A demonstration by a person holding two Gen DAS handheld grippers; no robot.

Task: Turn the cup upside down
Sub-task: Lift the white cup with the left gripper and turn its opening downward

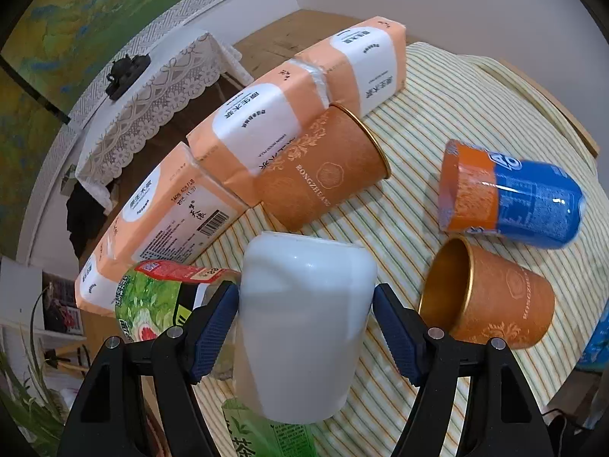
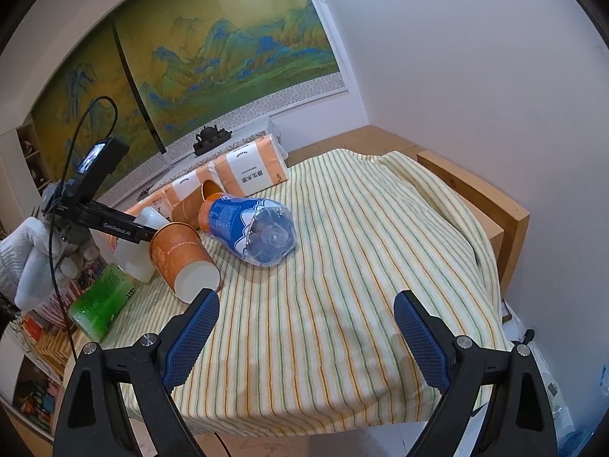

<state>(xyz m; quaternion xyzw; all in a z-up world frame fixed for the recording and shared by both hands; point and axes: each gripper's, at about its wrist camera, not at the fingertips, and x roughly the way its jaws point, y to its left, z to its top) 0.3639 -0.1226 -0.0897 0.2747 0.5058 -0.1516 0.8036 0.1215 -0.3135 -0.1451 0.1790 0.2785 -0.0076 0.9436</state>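
Note:
My left gripper (image 1: 305, 304) is shut on a white cup (image 1: 304, 323), its blue pads pressing both sides. The cup is tilted above the striped cloth, its closed end toward the far side; its mouth is hidden. In the right wrist view the cup (image 2: 139, 243) shows at the left, held by the left gripper's black arm (image 2: 114, 224). My right gripper (image 2: 306, 327) is open and empty, above the front part of the striped cloth (image 2: 342, 266).
Two orange paper cups (image 1: 327, 167) (image 1: 491, 297) lie on their sides on the cloth. A blue-wrapped stack of cups (image 1: 510, 194) lies beside them. Orange tissue packs (image 1: 266, 114) line the far edge. Green bottles (image 1: 152, 304) lie at the near left. Wooden table edge (image 2: 475, 190) at right.

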